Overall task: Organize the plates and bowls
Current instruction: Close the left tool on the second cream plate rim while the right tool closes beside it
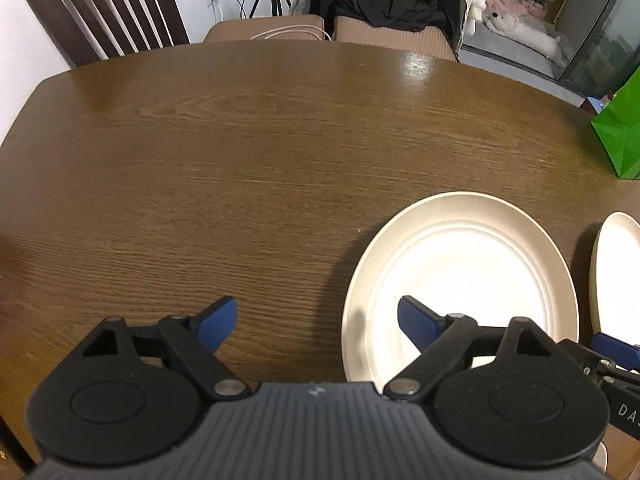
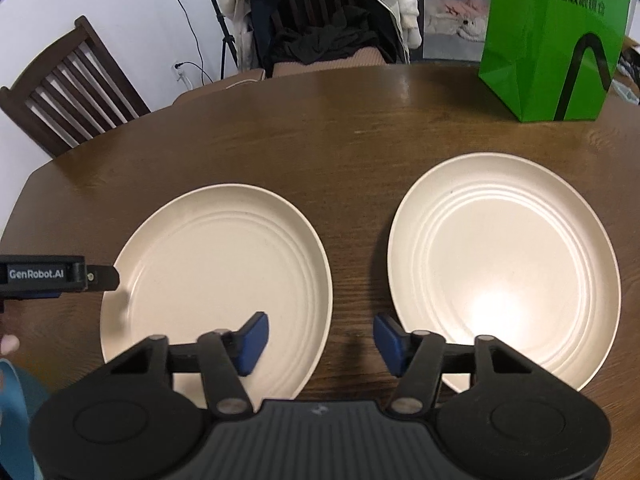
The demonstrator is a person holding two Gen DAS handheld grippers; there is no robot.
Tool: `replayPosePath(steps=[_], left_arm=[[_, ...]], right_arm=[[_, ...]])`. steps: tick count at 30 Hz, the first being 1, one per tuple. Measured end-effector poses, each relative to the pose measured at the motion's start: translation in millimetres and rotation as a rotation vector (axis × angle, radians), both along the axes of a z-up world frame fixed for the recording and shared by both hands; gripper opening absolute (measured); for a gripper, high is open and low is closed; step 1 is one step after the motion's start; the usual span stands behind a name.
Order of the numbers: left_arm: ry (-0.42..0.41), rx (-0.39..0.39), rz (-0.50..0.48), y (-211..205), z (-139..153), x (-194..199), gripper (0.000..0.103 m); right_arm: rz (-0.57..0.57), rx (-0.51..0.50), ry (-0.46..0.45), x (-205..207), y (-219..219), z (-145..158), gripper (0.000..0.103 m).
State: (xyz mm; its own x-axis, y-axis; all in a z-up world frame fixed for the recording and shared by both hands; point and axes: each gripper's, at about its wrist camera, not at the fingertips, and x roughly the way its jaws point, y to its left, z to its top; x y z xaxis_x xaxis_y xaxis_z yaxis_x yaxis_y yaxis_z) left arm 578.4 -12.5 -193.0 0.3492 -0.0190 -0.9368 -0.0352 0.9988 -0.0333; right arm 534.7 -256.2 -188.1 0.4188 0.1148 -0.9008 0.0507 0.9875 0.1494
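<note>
while two cream plates lie side by side on the brown surface (image 2: pixel 360 136), the left gripper (image 1: pixel 316 322) straddles the left plate (image 2: pixel 216 272) rim, jaws apart; the right gripper (image 2: pixel 320 344) hangs apart between it and the right plate (image 2: pixel 504 264).

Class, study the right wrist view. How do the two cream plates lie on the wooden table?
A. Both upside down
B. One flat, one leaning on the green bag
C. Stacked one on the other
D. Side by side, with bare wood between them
D: the left plate and the right plate lie flat and apart, with bare table between them.
</note>
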Motion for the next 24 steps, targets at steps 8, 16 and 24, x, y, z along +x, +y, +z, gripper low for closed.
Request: replayPosePath(steps=[8, 16, 24], left_arm=[[0.033, -0.014, 0.015, 3, -14, 8, 0.075], [0.063, -0.034, 0.005, 3, -25, 15, 0.056], [0.053, -0.061, -0.026, -4, -26, 16, 0.038]], right_arm=[[-0.005, 0.012, 0.027, 8, -1, -11, 0.04], [-0.014, 0.024, 0.045, 9, 0, -18, 0.029], [-0.013, 0.037, 0.057, 10, 1, -24, 0.016]])
